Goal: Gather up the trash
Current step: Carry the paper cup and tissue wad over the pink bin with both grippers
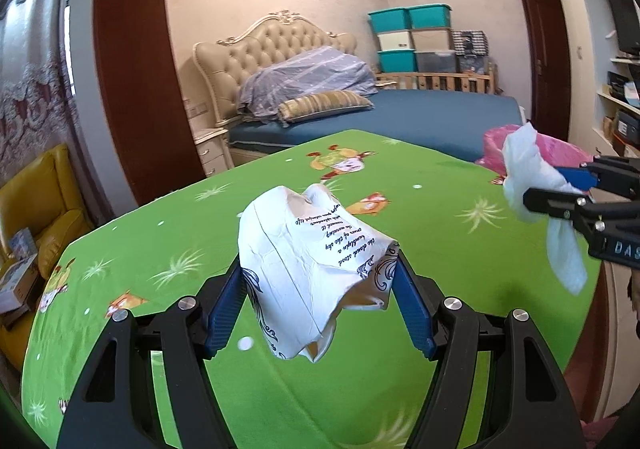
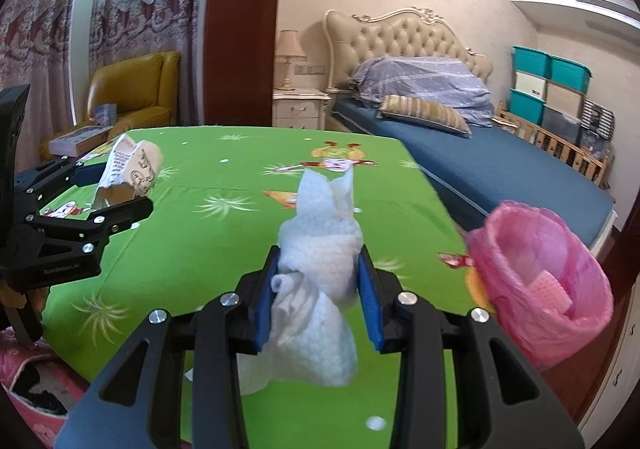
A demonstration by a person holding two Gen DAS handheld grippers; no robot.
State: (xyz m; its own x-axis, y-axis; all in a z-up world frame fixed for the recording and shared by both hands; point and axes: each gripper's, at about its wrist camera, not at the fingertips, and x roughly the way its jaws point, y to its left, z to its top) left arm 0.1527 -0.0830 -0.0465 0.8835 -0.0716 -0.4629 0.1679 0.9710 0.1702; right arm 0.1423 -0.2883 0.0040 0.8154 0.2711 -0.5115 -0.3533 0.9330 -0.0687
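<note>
The left gripper [image 1: 320,289] holds a paper [image 1: 316,261] above the table [image 1: 168,249]; the right gripper [image 2: 320,289] holds a tissue [image 2: 320,261] left of the bin [image 2: 544,289]. The bed [image 2: 500,165] lies behind.

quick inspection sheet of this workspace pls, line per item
surface: table under a green cartoon tablecloth, no loose trash seen on it
job's things: crumpled printed paper cup; white tissue; bin with pink bag at the table's right edge, holding something pink
clutter: nothing seen on the cloth
grippers: left gripper shut on the cup; right gripper shut on the tissue, both lifted off the table
cables: nothing seen
surroundings: bed, yellow armchair, stacked storage boxes, nightstand lamp
</note>
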